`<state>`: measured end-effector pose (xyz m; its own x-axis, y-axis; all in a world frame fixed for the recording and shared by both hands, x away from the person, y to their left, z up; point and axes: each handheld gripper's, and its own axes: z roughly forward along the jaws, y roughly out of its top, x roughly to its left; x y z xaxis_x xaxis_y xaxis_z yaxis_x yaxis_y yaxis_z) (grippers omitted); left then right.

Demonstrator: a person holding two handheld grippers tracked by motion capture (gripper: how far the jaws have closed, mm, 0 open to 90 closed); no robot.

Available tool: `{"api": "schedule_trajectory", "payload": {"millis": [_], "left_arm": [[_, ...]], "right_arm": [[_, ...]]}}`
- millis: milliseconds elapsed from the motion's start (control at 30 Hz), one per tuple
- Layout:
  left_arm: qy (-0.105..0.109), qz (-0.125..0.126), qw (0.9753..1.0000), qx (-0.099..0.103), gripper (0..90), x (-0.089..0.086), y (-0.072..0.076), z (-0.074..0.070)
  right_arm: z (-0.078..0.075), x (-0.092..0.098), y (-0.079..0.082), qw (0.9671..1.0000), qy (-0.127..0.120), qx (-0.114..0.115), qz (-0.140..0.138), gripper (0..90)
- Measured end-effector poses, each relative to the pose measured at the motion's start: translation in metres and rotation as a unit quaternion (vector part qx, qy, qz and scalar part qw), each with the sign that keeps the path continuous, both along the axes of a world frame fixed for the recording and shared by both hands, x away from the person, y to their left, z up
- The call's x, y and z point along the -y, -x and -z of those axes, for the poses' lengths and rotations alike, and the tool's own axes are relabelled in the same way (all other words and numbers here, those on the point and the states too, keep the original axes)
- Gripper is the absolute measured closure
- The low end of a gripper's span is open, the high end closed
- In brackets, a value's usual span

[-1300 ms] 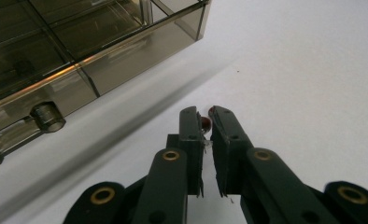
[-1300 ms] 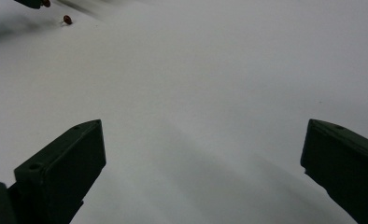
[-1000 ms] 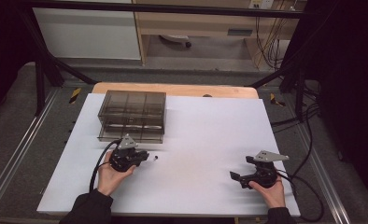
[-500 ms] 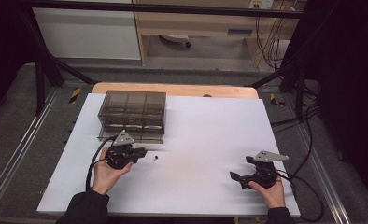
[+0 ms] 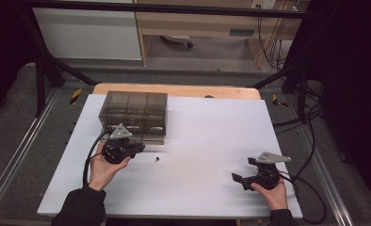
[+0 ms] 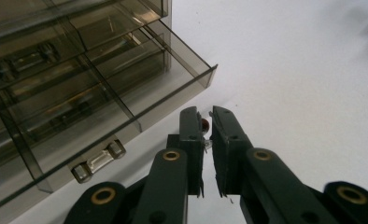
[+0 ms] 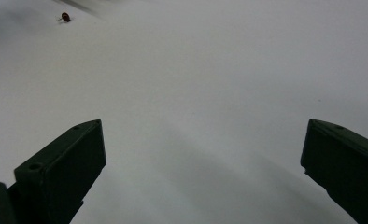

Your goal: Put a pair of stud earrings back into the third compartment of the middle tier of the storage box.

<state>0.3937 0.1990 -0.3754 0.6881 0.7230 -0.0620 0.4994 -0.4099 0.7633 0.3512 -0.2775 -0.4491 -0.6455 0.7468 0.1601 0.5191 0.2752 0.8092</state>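
Note:
A smoke-tinted drawer cabinet [image 5: 134,113] stands at the back left of the white table [image 5: 207,136]. In the left gripper view one of its drawers [image 6: 126,88] is pulled out, divided into compartments, with a clear handle [image 6: 98,161] on its front. My left gripper [image 5: 137,149] hovers just in front of the cabinet. Its jaws are nearly together, with a small red component [image 6: 204,124] pinched near the tips. Another small red-brown component [image 5: 157,159] lies on the table a little right of it, also the component [image 7: 66,17]. My right gripper [image 5: 238,179] rests low at the front right, jaws wide apart and holding nothing.
A wooden board [image 5: 174,89] runs along the table's far edge behind the cabinet. Black cables [image 5: 310,207] trail off the right side. Metal rails [image 5: 14,160] flank the table on the floor.
My left gripper has drawn back left and toward the cabinet, away from the component lying on the table. The right gripper has stayed put.

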Motion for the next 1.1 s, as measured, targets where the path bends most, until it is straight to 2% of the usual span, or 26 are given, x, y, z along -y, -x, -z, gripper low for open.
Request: {"api": "schedule_trajectory", "payload": {"millis": [233, 533, 767, 1100], "left_arm": [[-0.008, -0.003, 1.0, 0.004, 82.1, 0.002, -0.012, -0.01], [-0.014, -0.012, 0.9998, 0.003, 82.2, 0.009, -0.028, -0.012], [-0.026, -0.017, 0.9995, 0.002, 82.2, 0.015, -0.039, -0.008], [-0.031, -0.031, 0.999, -0.001, 82.2, 0.023, -0.055, 0.003]], "right_arm": [[0.0, 0.0, 0.0, 1.0, 0.0, 0.0, 0.0, 0.7], [0.0, 0.0, 0.0, 1.0, 0.0, -0.001, 0.0, 0.8], [0.0, 0.0, 0.0, 1.0, 0.002, 0.0, -0.001, 0.7], [0.0, 0.0, 0.0, 1.0, 0.002, 0.0, -0.001, 0.7]]}}
